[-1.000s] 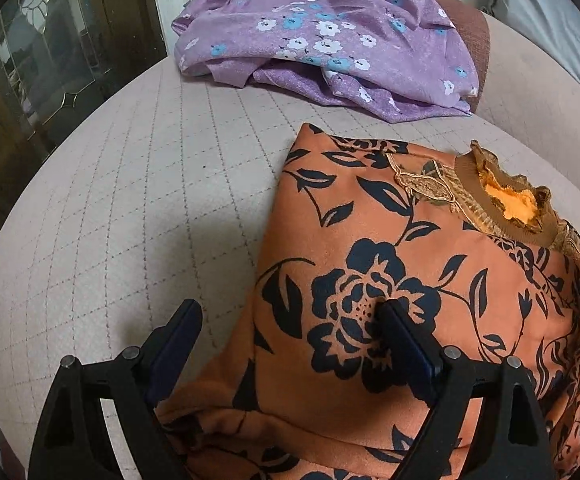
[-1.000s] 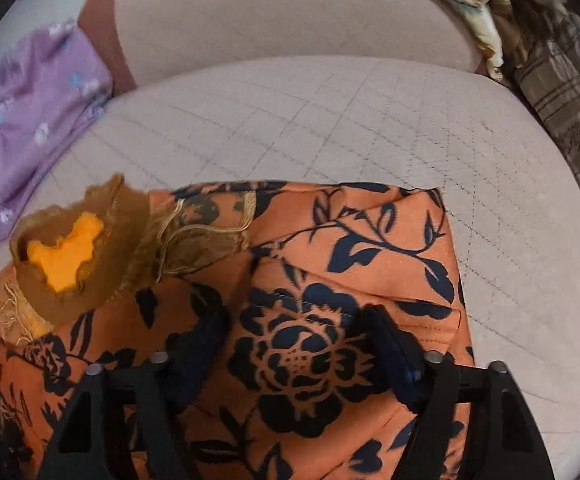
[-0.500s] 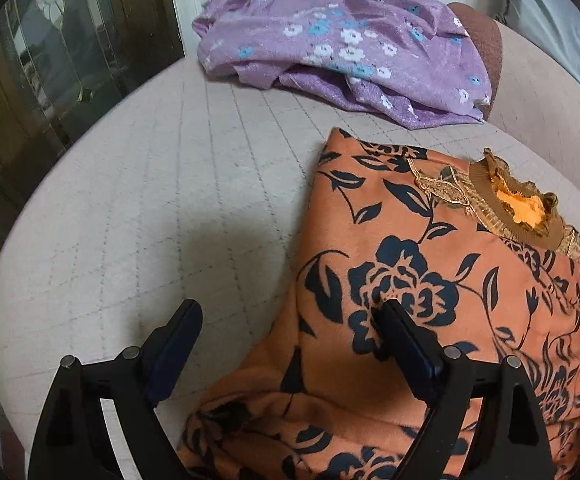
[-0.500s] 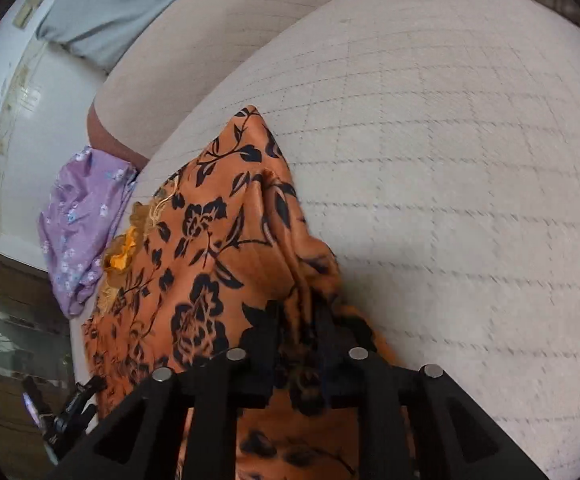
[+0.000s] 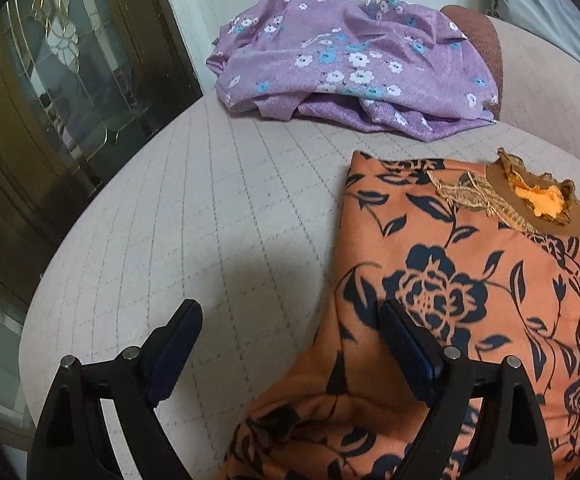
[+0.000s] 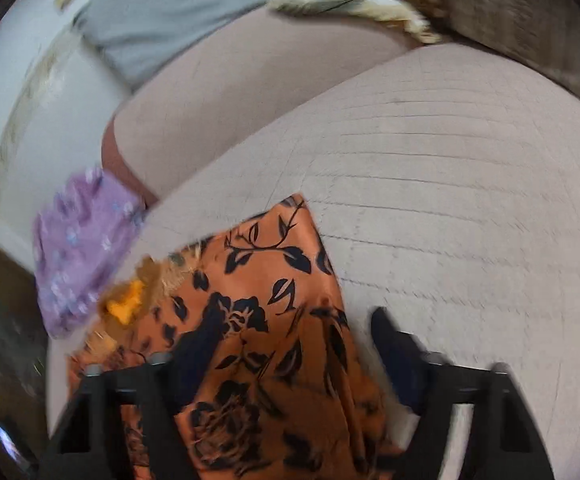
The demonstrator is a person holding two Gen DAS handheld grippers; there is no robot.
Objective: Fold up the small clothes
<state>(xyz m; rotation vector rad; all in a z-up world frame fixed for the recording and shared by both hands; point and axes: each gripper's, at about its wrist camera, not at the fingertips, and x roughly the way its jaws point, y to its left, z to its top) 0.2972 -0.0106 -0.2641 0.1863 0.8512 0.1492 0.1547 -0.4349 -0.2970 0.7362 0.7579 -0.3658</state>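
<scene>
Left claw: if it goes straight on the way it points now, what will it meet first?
Probably the bare quilted cushion, just beside the edge of the orange floral garment. The left claw stands open; depth is unclear.

Quilted beige cushion (image 5: 178,216); leaded-glass door (image 5: 50,92) at its left; grey pillow (image 6: 178,12) behind; striped brown blanket (image 6: 529,24).

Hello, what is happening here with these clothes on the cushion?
A person with a gripper in each hand is folding an orange floral top on a beige quilted cushion. The left gripper is open at the top's edge. The right gripper is opening over the fabric. A purple flowered garment lies crumpled behind.
</scene>
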